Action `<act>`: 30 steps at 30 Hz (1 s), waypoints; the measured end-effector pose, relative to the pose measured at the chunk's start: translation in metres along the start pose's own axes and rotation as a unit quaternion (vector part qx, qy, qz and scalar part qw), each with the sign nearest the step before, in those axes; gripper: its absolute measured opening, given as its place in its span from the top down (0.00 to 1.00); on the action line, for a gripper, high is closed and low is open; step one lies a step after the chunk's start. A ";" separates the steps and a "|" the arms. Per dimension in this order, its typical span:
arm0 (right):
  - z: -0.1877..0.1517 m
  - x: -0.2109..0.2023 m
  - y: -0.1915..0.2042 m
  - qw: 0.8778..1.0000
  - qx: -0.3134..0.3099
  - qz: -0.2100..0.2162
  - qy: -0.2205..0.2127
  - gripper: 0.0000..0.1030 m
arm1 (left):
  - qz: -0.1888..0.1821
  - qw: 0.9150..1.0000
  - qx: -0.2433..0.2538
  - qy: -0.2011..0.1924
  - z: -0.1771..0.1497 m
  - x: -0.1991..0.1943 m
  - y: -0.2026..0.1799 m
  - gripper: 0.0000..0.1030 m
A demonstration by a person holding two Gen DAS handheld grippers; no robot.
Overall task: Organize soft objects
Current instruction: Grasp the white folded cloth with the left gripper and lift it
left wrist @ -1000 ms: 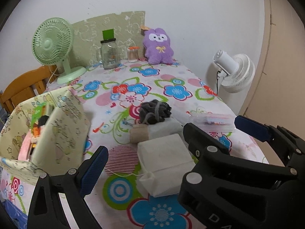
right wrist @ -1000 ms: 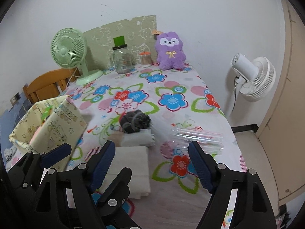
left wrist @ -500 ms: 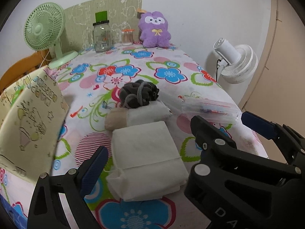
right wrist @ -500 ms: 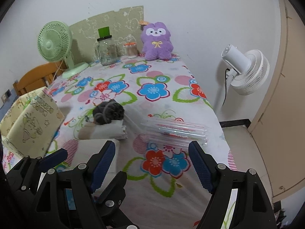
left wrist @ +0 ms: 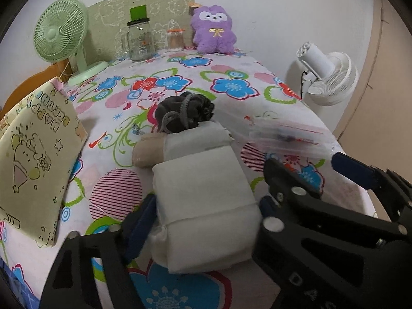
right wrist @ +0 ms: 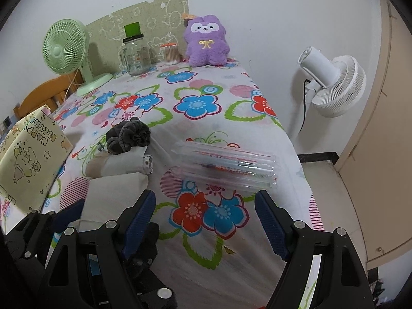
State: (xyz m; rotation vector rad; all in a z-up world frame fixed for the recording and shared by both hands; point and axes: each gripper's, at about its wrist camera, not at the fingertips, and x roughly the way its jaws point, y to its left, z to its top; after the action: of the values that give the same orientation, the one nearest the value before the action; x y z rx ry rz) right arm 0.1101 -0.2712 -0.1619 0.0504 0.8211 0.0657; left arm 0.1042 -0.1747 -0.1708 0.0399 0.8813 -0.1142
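A: Left gripper [left wrist: 206, 213] — its jaws have just been closing, and the white pad [left wrist: 206, 200] sits between them at the near edge of the table [left wrist: 257, 77]. Blue fingers [left wrist: 140, 221] look pressed to its sides, though the right one is mostly hidden.

B: Right gripper [right wrist: 206, 213]?

A: Wide, nothing in it, over bare cloth just short of the air pack [right wrist: 226, 164].

B: How to finish the grab?

A: My read — squeeze until the foam stops giving, then lift straight up. The roll [left wrist: 180, 144] and dark pouf [left wrist: 185, 114] touch its far end; dragging would shift them. The box [left wrist: 33, 159] stands near on the left.
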 end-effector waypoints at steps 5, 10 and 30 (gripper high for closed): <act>0.004 0.000 -0.002 1.000 0.000 0.004 -0.003 0.20 | -0.008 1.000 0.013 0.000 0.002 -0.001 -0.003 0.42; 0.008 -0.001 0.001 1.000 -0.008 0.011 -0.008 0.20 | -0.012 1.000 -0.001 -0.002 0.006 -0.003 0.002 0.55; 0.042 0.015 -0.002 0.999 -0.024 0.007 -0.032 0.06 | 0.005 1.000 0.009 -0.028 0.041 0.008 -0.001 0.57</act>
State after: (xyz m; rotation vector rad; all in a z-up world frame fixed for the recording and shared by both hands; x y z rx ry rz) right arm 0.1514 -0.2731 -0.1441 0.0132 0.7544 0.0968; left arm 0.1405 -0.1802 -0.1507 0.0572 0.8240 -0.1131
